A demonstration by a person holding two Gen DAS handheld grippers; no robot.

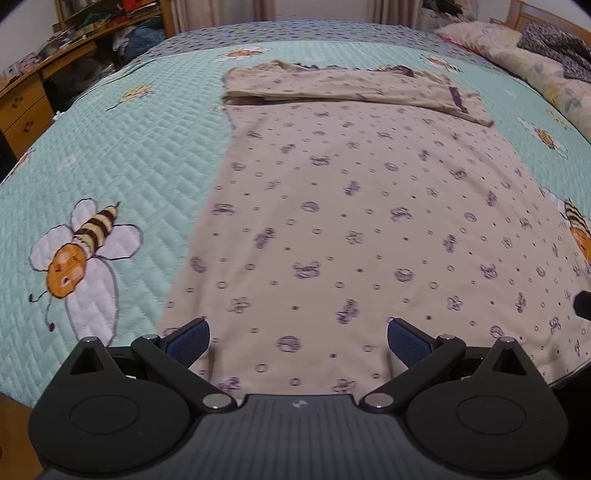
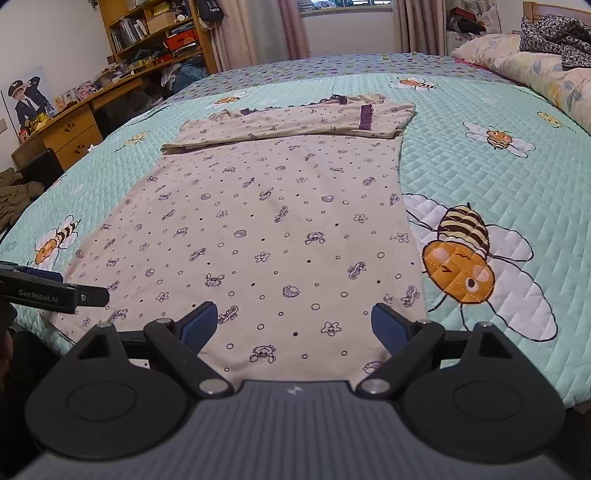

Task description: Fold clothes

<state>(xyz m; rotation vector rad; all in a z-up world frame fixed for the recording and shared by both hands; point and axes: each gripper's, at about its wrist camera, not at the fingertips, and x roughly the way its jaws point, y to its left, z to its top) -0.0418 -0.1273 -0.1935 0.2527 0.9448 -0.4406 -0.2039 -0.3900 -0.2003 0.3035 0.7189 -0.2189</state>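
Left of the left claw (image 1: 298,341) the bed (image 1: 155,147) shows its quilted green cover, with a stitched bee (image 1: 79,251) lying just off the claw's left finger. Beyond that, far to the left, stands a wooden desk (image 1: 26,110) with drawers and cluttered shelves (image 1: 96,14) above it. The left claw is spread wide with nothing between its blue pads (image 1: 190,341). It hovers over the near hem of the nightshirt (image 1: 351,221), a pale garment printed with small purple sea creatures and spread flat on the bed. Ahead of the claw, the sleeves (image 1: 351,88) are folded across the far end of the garment.

The right claw (image 2: 294,326) is also wide open and holding nothing, and sits over the same hem, nearer its right corner. The left claw's finger (image 2: 55,291) pokes in at its left. Nothing lies on the nightshirt (image 2: 277,221) between the claws. To the right of the right claw is a large bee (image 2: 461,266) on the cover, and far ahead on the right a floral pillow (image 2: 535,70) with dark patterned cloth (image 2: 554,33) piled on it. Curtains (image 2: 291,29) hang at the far wall.
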